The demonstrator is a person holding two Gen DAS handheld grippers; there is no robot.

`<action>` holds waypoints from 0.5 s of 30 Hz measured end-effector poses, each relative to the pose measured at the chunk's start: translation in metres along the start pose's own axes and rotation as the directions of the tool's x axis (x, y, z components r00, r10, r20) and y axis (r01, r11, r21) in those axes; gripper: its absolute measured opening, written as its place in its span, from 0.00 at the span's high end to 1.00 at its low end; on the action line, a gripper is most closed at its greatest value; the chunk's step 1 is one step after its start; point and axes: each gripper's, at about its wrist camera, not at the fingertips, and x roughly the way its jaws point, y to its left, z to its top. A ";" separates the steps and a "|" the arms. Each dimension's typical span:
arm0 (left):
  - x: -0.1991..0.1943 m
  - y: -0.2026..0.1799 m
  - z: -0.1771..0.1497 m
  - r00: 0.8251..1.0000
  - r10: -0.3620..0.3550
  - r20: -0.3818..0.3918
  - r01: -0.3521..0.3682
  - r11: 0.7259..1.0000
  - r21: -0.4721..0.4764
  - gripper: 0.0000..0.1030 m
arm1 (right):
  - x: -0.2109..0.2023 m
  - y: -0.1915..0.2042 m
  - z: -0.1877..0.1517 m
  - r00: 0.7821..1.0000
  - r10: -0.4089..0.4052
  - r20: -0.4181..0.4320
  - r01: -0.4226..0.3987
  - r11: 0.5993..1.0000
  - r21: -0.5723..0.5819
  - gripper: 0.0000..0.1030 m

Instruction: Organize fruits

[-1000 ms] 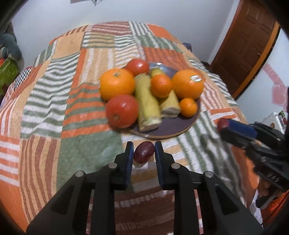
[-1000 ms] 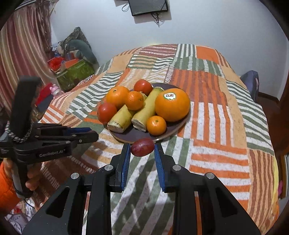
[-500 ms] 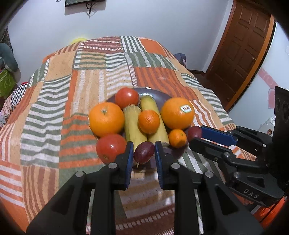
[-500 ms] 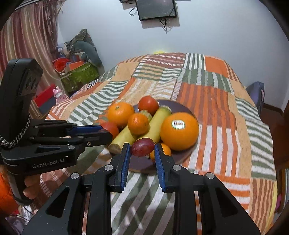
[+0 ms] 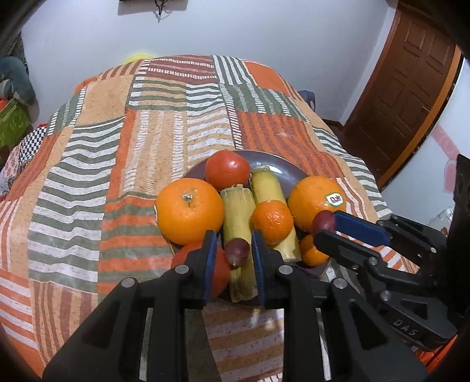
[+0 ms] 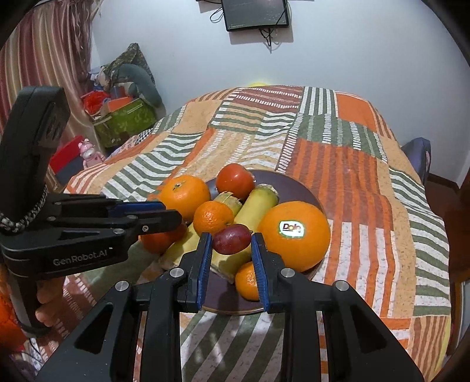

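Note:
A dark plate [image 5: 276,161] on the patchwork bedspread [image 5: 97,164] holds two large oranges [image 5: 189,210], two tomatoes [image 5: 227,170], mandarins [image 5: 272,222] and two yellow-green stalk pieces [image 5: 238,211]. My left gripper [image 5: 232,253] is shut on a red grape [image 5: 237,252] above the plate's near edge. My right gripper [image 6: 230,244] is shut on another red grape [image 6: 232,238], just in front of the stickered orange [image 6: 295,235] and a mandarin [image 6: 213,217]. In the right wrist view the left gripper [image 6: 171,213] reaches in from the left over a tomato [image 6: 158,241].
The bedspread falls away at its edges on every side. A brown door [image 5: 405,88] stands at the right. A green box [image 6: 123,123], toys and a striped curtain [image 6: 44,44] crowd the left wall. A screen [image 6: 255,13] hangs on the far wall.
Both grippers have moved forward, each still shut on its grape, from in front of the plate to over its near edge. They now stand closer together.

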 end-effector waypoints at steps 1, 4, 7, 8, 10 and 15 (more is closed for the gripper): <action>0.001 0.000 0.000 1.000 -0.003 -0.002 0.003 1.000 -0.001 0.77 | -0.001 -0.001 0.000 1.000 -0.003 0.004 0.003 1.000 0.002 0.76; 0.001 0.000 0.001 1.000 -0.007 -0.003 0.007 1.000 -0.003 0.77 | 0.001 -0.002 0.002 1.000 -0.007 -0.001 0.007 1.000 0.003 0.76; -0.001 -0.001 0.000 1.000 -0.002 0.005 0.002 1.000 -0.001 0.72 | 0.002 -0.005 0.002 1.000 -0.005 -0.005 0.005 1.000 0.014 0.72; -0.003 -0.001 0.000 1.000 0.000 0.008 0.000 1.000 -0.001 0.72 | 0.001 -0.006 0.002 1.000 -0.009 -0.003 0.009 1.000 0.018 0.72; -0.009 -0.001 0.000 1.000 0.003 0.021 -0.003 1.000 -0.003 0.72 | -0.001 -0.008 0.002 1.000 -0.010 0.000 0.010 1.000 0.025 0.72; -0.043 -0.003 0.002 0.993 0.042 0.112 -0.042 0.999 -0.001 0.72 | -0.019 -0.013 0.005 0.999 -0.015 0.034 0.013 0.998 0.059 0.72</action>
